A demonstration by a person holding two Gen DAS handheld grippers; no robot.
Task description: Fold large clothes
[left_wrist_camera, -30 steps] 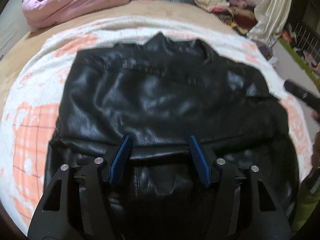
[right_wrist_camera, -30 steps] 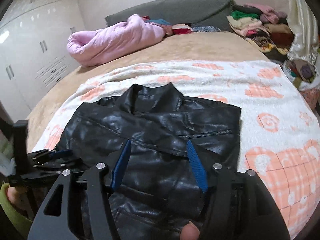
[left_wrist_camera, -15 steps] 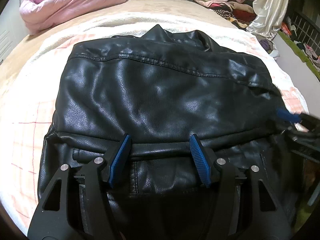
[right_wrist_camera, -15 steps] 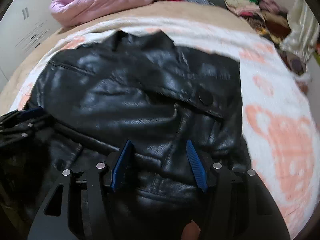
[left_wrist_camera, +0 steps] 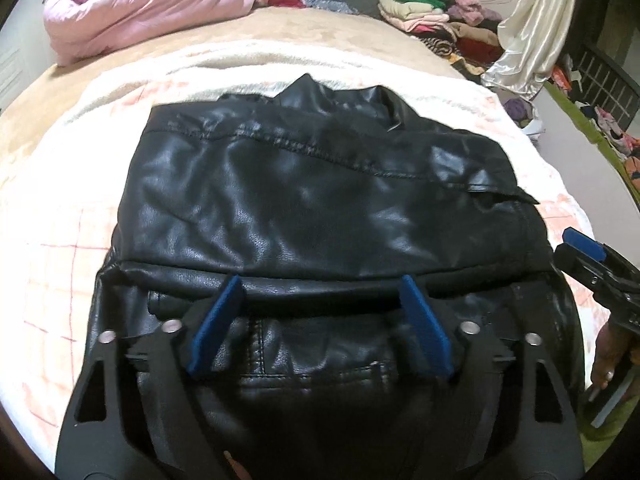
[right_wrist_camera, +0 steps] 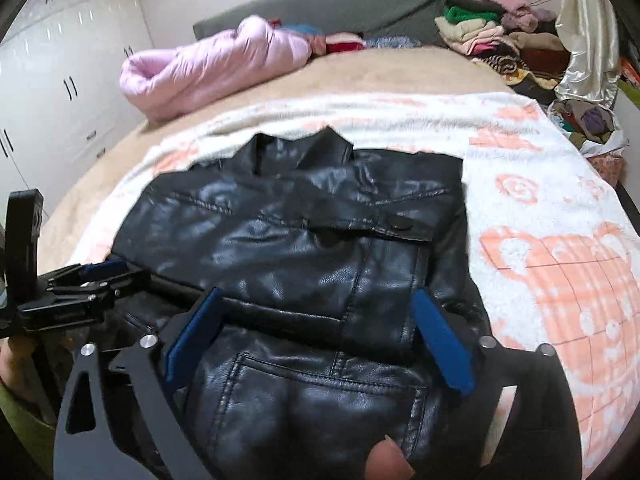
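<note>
Left wrist view, read left to right: a pink puffer coat [left_wrist_camera: 148, 4] bundled at the far left of the bed; a white blanket with orange print [left_wrist_camera: 60, 208] spread over the tan cover; at centre, the black leather jacket [left_wrist_camera: 320, 200] lying on that blanket, collar away from me, a folded layer already resting across its body. The left gripper [left_wrist_camera: 320, 320] hangs over the jacket's near part, blue pads spread wide, nothing between them. At the right edge the right gripper [left_wrist_camera: 584, 248] comes in beside the jacket; a stack of folded clothes [left_wrist_camera: 432, 20] sits far behind it.

Right wrist view, same order: white wardrobe doors [right_wrist_camera: 60, 80], then the left gripper [right_wrist_camera: 92, 276] at the jacket's left edge, then the right gripper [right_wrist_camera: 316, 328] over the lower front, jaws wide and empty, near a snap-buttoned flap [right_wrist_camera: 400, 224].

Handling, by my estimate: heavy for a garment, thick, slick-surfaced, and springy enough that folds may reopen. Pads could slide on the smooth panels. Better holds look to be the stitched hem or the doubled fold edge, one gripper toward each side, so the weight lifts evenly.
</note>
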